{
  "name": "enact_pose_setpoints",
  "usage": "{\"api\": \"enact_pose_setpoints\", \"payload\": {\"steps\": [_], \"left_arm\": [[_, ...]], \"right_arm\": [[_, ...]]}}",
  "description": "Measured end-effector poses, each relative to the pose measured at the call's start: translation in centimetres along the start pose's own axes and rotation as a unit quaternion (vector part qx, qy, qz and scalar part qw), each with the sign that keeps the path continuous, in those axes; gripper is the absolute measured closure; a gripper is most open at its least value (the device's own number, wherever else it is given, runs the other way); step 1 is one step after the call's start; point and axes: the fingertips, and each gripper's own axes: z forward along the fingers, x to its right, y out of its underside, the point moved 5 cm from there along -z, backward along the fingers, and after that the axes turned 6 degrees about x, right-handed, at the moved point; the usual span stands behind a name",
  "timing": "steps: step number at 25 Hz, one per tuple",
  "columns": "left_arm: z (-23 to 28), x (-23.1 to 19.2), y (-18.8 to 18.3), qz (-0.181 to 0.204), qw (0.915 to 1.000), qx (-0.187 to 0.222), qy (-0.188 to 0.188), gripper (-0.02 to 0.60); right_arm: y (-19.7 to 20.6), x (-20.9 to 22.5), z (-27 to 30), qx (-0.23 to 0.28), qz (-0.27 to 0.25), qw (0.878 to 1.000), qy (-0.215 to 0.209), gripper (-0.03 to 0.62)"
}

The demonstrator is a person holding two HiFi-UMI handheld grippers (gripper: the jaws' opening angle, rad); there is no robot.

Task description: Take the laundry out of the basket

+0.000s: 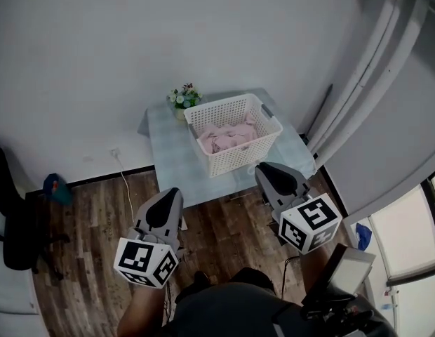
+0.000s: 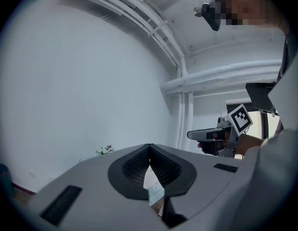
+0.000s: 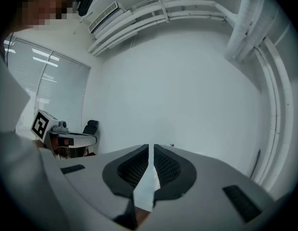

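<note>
A white slatted laundry basket (image 1: 235, 142) stands on a small pale table (image 1: 168, 153) against the wall. Pink laundry (image 1: 228, 136) lies crumpled inside it. My left gripper (image 1: 169, 192) hovers over the wooden floor just short of the table's near edge, jaws shut and empty. My right gripper (image 1: 262, 168) hangs close to the basket's near right corner, also shut with nothing in it. In the left gripper view the left gripper (image 2: 149, 146) points at the bare wall, with the right gripper (image 2: 199, 134) off to its side. The right gripper (image 3: 151, 147) likewise faces the wall.
A small pot of flowers (image 1: 184, 97) sits on the table behind the basket. A dark chair (image 1: 14, 223) stands at the left with a blue-green thing (image 1: 57, 188) beside it. A cable (image 1: 123, 177) runs down the wall. Pale curtains (image 1: 375, 90) hang at the right.
</note>
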Motion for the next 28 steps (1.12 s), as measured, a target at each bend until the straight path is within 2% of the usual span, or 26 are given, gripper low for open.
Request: {"api": "enact_pose_setpoints", "payload": {"steps": [6,10,14,22,28], "left_arm": [[3.8,-1.1,0.9,-0.011,0.9999,-0.004,-0.002,0.572],[7.5,-1.5,0.8,0.001,0.9997,-0.014,-0.021,0.572],[11.9,-2.1,0.5,0.008,0.9985,-0.021,-0.051,0.572],[19.6,-2.3,0.5,0.031,0.9967,-0.027,-0.070,0.572],[22.9,-3.1,0.9,0.039,0.9939,-0.030,-0.098,0.572]], "right_arm": [[0.2,3.4,3.1,-0.008,-0.009,1.000,-0.012,0.571],[0.3,6.8,5.6,-0.008,-0.014,0.999,-0.038,0.552],[0.3,10.6,8.4,-0.012,-0.019,0.997,-0.075,0.503],[1.4,18.0,14.2,-0.026,-0.042,0.989,-0.136,0.416],[3.5,21.0,18.6,-0.067,-0.061,0.972,-0.216,0.331]]}}
